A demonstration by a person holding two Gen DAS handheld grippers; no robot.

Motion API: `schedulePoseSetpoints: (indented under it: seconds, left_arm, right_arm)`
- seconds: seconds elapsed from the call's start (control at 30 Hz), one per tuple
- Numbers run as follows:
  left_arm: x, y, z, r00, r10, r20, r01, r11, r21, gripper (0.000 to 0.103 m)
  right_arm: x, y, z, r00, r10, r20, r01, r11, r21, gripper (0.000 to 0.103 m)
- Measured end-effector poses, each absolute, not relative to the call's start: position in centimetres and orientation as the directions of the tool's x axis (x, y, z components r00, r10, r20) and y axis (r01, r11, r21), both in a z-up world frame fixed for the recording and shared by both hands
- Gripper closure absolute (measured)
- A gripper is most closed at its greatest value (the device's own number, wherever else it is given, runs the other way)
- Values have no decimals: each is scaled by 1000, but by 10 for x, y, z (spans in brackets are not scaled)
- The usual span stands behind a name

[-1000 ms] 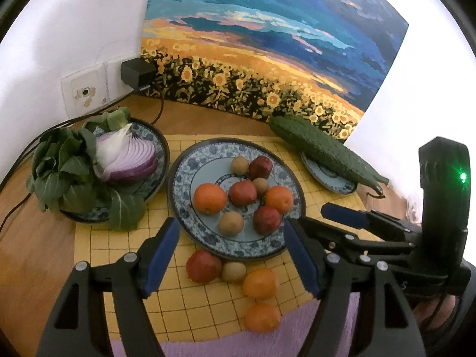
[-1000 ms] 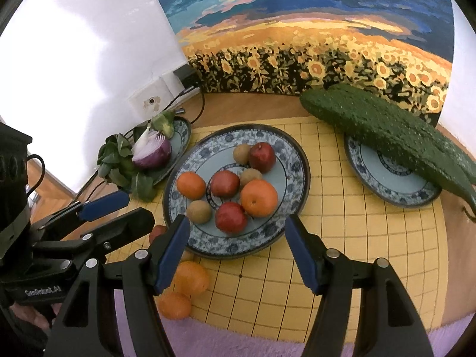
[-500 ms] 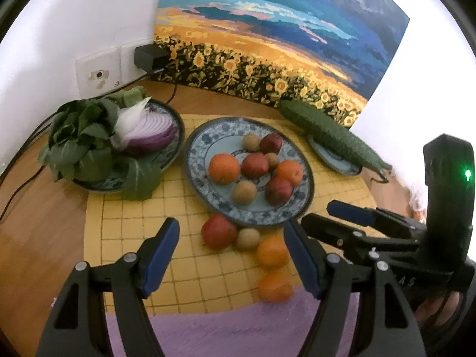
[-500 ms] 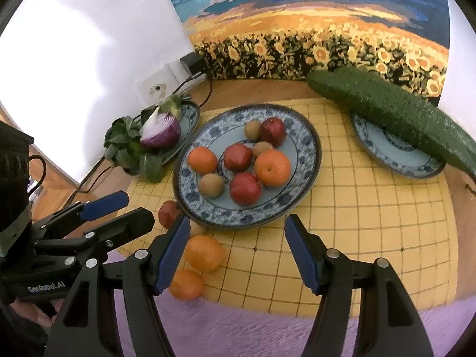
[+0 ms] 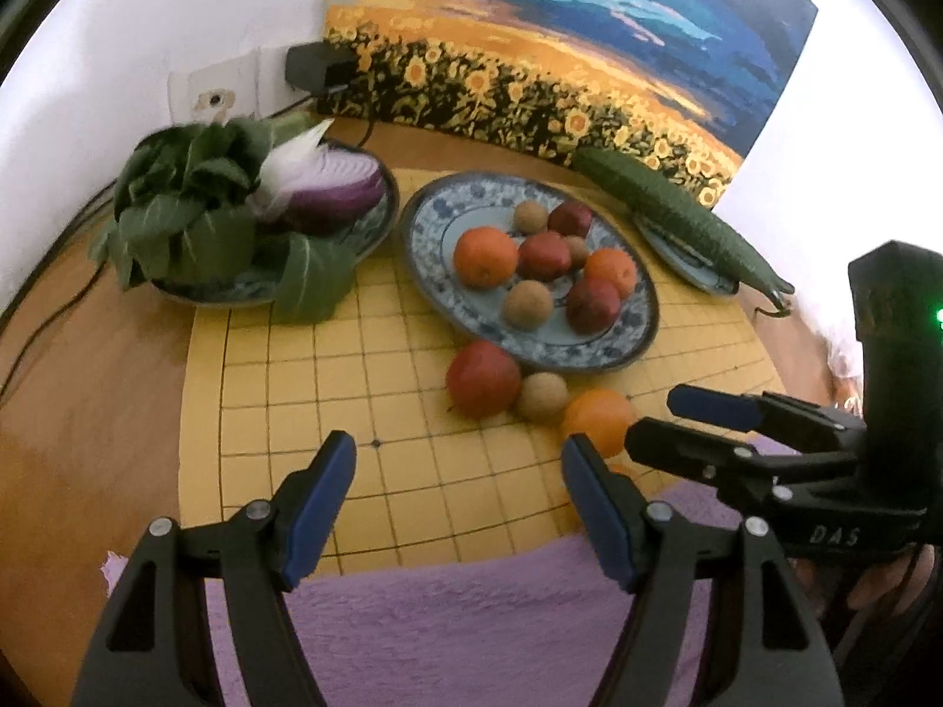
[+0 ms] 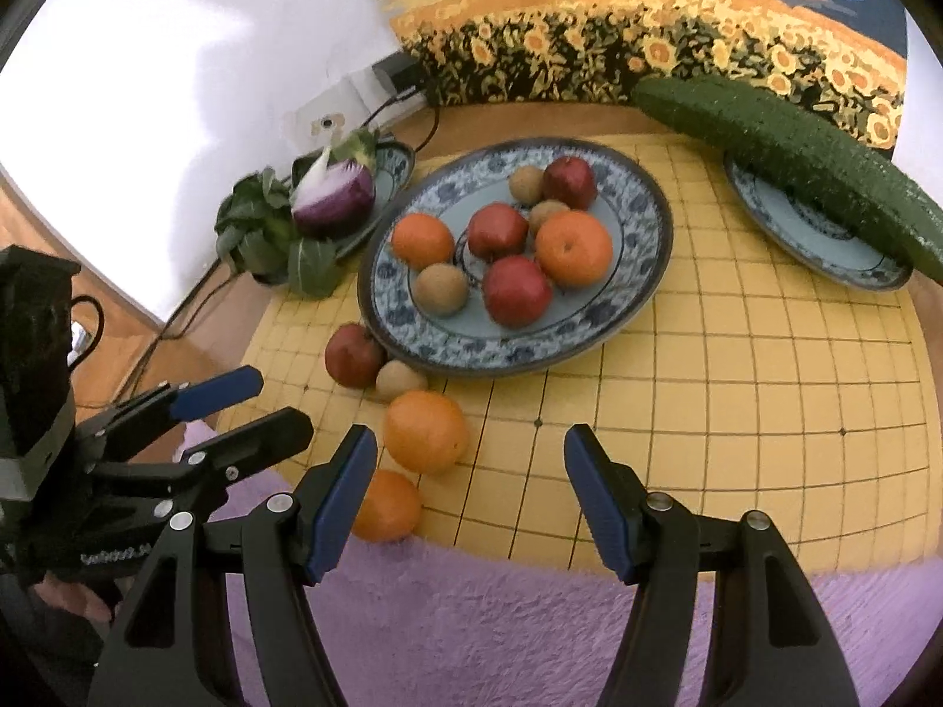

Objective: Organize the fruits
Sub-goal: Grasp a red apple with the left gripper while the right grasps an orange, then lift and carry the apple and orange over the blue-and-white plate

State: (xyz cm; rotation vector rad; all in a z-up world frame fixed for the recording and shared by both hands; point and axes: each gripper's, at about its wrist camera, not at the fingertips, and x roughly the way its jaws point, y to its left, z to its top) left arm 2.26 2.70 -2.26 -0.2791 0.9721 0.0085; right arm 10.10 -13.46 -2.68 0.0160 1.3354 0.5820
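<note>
White walls and a sunflower-field painting are seen behind a wooden worktop spread with a yellow gridded mat and a fuzzy purple cloth at the near edge. On the mat, a large blue-patterned ceramic plate carries oranges, red round fruits and small brown fruits. Four fruits lie loose on the mat just in front of that plate: a red round fruit, a small brown fruit, a larger orange and a nearer orange.

In the left wrist view the nearer orange is almost wholly hidden behind the left hand-held gripper's right finger, and the larger orange is partly covered by the right hand-held gripper. The long dark green cucumber is cut off at the right wrist view's edge. Leafy greens are blurred.

Both hand-held grippers are held with jaws spread and nothing between them. The loose fruits lie ahead of the left one, toward its right finger, and beside the right one's left finger.
</note>
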Motion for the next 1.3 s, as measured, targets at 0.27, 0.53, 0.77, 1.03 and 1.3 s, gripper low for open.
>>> schedulePoseSetpoints:
  seconds: [0.27,0.53,0.77,1.03,1.3]
  left_arm:
    - [16,32,-39,546,-152,-824,-114,961,-253,38]
    - [34,30,-33,577,-173,-798,-91,958,-272,39]
    - [52,26,-40,550,-165,-819,-53,971,-232,35]
    - [48,22,-34,602,-164,-781,-9,977,-212,32]
    - [49,24,-32,595,-208,-776,17,969,-247,75]
  right_arm:
    - [98,-121,-32,84,411,-908,-424,839,340,36]
    - [104,-119,-36,85,439,-894,-429,826,365,69]
    - [100,-129,-31,95,431,-897,-436,828,352,70]
    - [101,-136,-32,86,422,-902,-432,832,348,70]
    - [99,-137,-32,75,428,-900,-429,829,359,70]
